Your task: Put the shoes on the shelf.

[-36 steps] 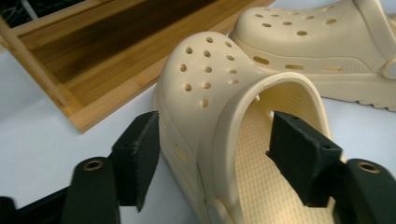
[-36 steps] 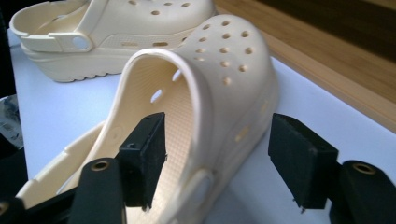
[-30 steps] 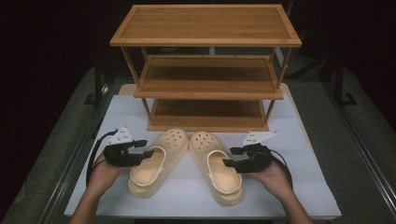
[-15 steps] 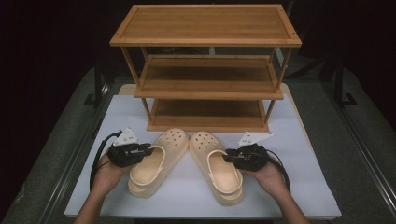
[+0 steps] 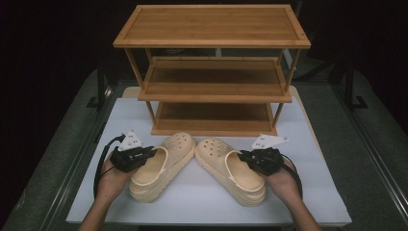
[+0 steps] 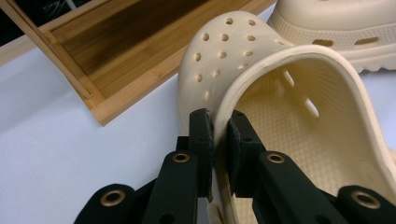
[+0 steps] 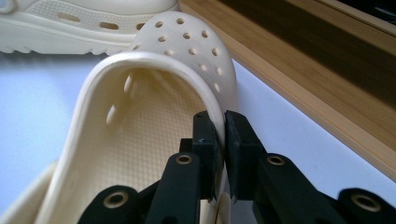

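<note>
Two cream clogs lie toes together on the white table in front of a wooden rack. My left gripper (image 5: 152, 154) has just been closing and is now shut on the outer side wall of the left clog (image 5: 166, 163). In the left gripper view, the pads (image 6: 203, 135) pinch that clog's rim (image 6: 280, 116). My right gripper (image 5: 246, 157) has also just been closing and is shut on the outer side wall of the right clog (image 5: 231, 168). In the right gripper view, the right gripper (image 7: 223, 135) holds that clog's rim (image 7: 140, 130).
The three-shelf wooden rack (image 5: 211, 72) stands just behind the clogs, its bottom shelf (image 6: 116, 51) close to the toes. The white table top (image 5: 192, 202) has free room in front. Dark floor surrounds the table.
Both grippers have moved inward to the clogs' outer rims, and their jaws have closed on the rims. The clogs have stayed in place.
</note>
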`<state>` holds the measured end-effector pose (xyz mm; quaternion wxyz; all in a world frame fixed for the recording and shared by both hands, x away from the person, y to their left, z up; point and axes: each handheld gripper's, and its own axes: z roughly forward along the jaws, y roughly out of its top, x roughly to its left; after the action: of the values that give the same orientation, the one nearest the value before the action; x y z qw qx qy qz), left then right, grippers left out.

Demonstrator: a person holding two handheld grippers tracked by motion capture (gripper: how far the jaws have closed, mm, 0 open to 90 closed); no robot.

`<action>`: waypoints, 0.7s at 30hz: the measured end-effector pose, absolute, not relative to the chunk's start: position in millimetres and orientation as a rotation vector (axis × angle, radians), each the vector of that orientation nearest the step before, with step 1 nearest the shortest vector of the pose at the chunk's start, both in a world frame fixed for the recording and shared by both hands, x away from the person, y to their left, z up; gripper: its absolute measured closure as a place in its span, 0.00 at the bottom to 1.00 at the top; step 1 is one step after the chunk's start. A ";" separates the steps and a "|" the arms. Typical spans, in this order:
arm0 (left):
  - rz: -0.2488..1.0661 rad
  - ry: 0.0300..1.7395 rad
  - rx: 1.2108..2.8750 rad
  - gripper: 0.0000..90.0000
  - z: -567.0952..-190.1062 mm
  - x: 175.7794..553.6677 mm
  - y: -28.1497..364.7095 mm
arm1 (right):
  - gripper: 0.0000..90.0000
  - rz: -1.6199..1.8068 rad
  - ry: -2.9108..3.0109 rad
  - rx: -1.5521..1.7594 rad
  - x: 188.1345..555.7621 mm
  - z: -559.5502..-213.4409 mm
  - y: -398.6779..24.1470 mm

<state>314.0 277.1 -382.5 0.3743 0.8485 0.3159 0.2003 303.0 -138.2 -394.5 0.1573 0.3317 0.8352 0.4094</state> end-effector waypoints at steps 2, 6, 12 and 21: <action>0.508 0.809 2.171 0.92 -380.6 314.2 277.0 | 0.93 1.179 2.380 0.955 302.3 -393.0 -142.0; 0.519 0.811 2.165 0.92 -375.9 315.5 274.7 | 0.92 1.175 2.356 0.967 301.4 -388.9 -150.1; 0.517 0.836 2.149 0.92 -368.8 322.0 269.9 | 0.92 1.183 2.304 1.006 304.2 -380.7 -164.3; 0.536 0.848 2.119 0.92 -356.6 341.1 255.0 | 0.92 1.155 2.229 1.054 320.8 -373.8 -178.8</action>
<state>341.1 255.0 -356.6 0.3882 0.8330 0.3333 0.2106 320.8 -178.8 -373.8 0.2080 0.3786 0.8007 0.4150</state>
